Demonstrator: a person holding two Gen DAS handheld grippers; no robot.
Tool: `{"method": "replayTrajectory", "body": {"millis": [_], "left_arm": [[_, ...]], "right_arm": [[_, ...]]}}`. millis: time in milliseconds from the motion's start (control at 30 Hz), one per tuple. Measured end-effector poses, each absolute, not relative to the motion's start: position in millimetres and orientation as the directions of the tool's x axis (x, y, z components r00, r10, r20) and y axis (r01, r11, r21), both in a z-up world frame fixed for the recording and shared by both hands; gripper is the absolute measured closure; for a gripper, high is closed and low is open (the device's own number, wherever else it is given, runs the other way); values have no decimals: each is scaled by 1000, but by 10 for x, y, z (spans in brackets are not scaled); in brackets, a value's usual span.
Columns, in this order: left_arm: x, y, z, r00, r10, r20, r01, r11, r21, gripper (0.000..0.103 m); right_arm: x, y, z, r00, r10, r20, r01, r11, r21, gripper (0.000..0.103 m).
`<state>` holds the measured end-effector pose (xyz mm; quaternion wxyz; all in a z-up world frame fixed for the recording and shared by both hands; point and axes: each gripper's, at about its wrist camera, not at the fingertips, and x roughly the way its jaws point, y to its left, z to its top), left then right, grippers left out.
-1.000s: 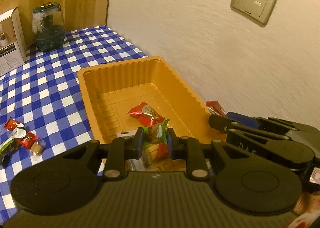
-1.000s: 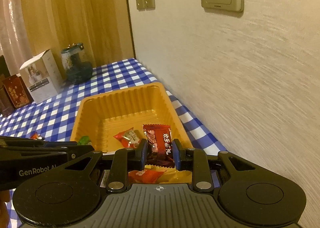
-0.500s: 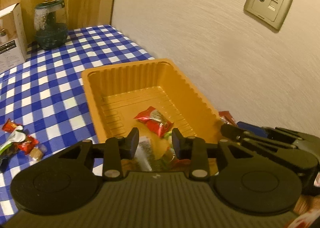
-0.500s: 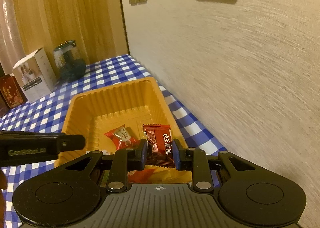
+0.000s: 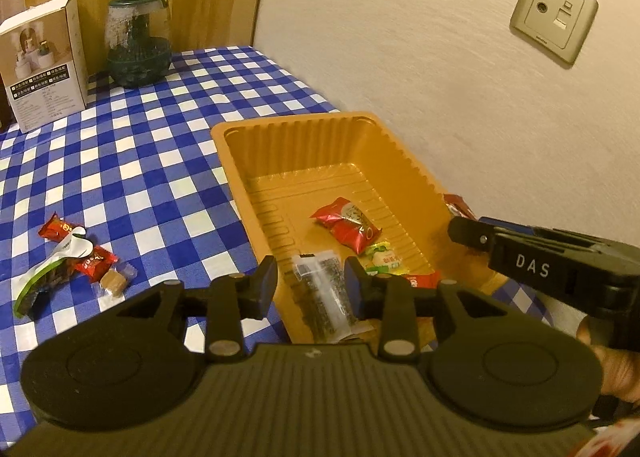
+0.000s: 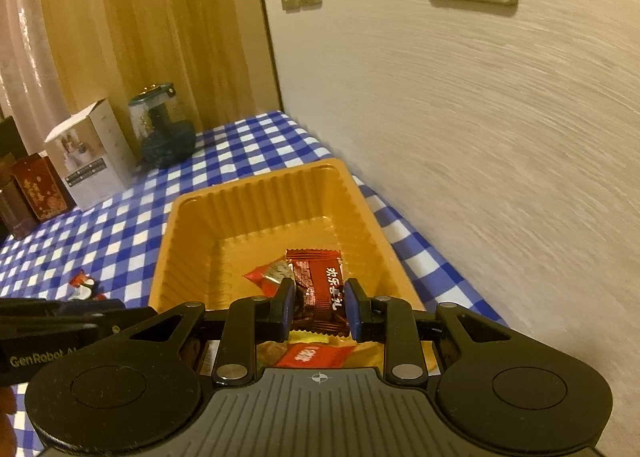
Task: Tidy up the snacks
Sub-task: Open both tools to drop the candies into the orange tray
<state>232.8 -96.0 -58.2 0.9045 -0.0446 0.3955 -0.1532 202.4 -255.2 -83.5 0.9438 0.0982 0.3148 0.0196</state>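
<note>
An orange plastic tray (image 5: 308, 149) sits on the blue checked tablecloth by the wall; it also shows in the right wrist view (image 6: 256, 209). In it lie a red snack packet (image 5: 347, 220), a green-yellow candy (image 5: 385, 257) and a dark clear sachet (image 5: 324, 297). My left gripper (image 5: 310, 288) is open and empty above the tray's near left edge. My right gripper (image 6: 319, 307) is shut on a dark red snack packet (image 6: 320, 285) above the tray's near end; it shows in the left wrist view (image 5: 540, 257) at the tray's right side.
Several loose snacks (image 5: 68, 261) lie on the cloth left of the tray. A green-lidded glass jar (image 5: 138, 43) and a white box (image 5: 44, 61) stand at the back. Dark red boxes (image 6: 36, 193) stand beside them. The wall runs close along the tray's right.
My left gripper opened and let the green candy fall into the tray, then drew back and to the left. My right gripper kept hold of its dark red packet over the tray.
</note>
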Motion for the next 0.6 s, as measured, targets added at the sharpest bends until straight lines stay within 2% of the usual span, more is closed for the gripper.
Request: {"method": "replayTrajectory", "body": {"millis": [167, 200, 233, 267, 600], "left_arm": [[2320, -921, -574, 645, -308, -699, 236, 951, -201, 70], [2313, -912, -567, 647, -306, -698, 235, 951, -200, 70], [2301, -900, -560, 649, -304, -698, 232, 952, -199, 70], [2289, -880, -555, 651, -300, -697, 229, 953, -197, 70], [2035, -656, -462, 665, -271, -695, 185, 963, -198, 66]], "right_arm": [[2069, -2539, -829, 811, 169, -560, -21, 965, 262, 73], [2078, -2552, -830, 811, 186, -555, -22, 957, 288, 60], [2083, -2572, -834, 813, 190, -551, -14, 951, 308, 40], [2077, -2594, -832, 817, 186, -546, -1, 947, 321, 36], [1869, -2613, -743, 817, 138, -561, 55, 948, 313, 35]]}}
